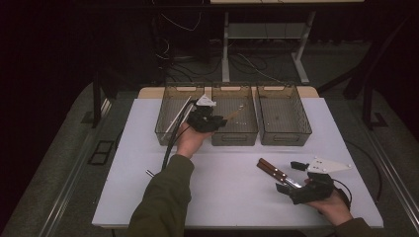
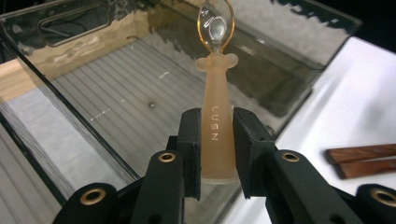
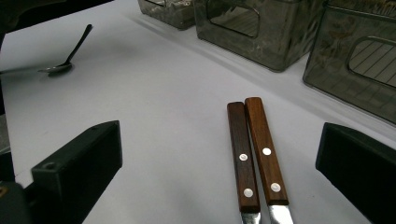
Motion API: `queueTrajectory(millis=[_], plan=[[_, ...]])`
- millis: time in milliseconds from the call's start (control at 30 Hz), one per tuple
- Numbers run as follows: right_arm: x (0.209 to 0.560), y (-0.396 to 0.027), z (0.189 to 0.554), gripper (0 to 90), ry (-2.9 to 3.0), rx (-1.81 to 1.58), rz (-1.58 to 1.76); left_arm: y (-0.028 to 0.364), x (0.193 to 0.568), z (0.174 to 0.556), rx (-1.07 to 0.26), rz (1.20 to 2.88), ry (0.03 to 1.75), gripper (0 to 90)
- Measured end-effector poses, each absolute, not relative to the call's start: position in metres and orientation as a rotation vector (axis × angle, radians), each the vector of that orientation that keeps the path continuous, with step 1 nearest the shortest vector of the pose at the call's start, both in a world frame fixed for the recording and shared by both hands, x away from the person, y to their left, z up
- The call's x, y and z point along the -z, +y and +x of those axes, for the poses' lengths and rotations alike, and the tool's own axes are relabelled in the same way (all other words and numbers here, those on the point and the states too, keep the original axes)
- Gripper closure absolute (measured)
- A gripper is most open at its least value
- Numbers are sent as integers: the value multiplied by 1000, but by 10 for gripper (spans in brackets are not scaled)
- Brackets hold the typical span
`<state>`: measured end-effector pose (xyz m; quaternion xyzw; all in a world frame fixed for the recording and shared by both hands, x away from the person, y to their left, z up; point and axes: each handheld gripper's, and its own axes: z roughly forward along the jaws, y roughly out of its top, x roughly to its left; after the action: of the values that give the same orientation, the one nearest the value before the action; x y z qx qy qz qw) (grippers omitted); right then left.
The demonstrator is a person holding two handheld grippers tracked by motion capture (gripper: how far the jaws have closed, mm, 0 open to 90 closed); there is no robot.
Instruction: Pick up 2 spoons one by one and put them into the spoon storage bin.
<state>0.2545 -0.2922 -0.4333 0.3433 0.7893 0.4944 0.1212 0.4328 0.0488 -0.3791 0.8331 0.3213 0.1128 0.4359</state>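
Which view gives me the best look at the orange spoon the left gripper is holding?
The left gripper view: the spoon stands upright between the left gripper pads, lettering and clear bowl plain, over a bin. The high view shows it as a small orange sliver at that gripper. The right gripper view looks at two wooden-handled knives.

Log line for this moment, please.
left gripper: shut on translucent orange plastic spoon, over middle bin | right gripper: open, wooden-handled knives between jaws

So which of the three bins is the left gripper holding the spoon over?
The middle bin: the left gripper holds the orange spoon above its floor, which is bare apart from specks.
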Motion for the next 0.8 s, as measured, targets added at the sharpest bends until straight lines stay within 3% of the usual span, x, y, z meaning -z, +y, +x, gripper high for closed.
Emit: queueTrajectory(millis=[267,433,800], plan=[[433,-292,254,8,2308,-1447,998,36,392,438,-273,2081,839,720],[433,-292,254,8,2308,-1449,996,39,390,436,-290,2077,826,568],[433,-292,254,8,2310,-1446,1000,65,383,412,-264,2039,800,423]])
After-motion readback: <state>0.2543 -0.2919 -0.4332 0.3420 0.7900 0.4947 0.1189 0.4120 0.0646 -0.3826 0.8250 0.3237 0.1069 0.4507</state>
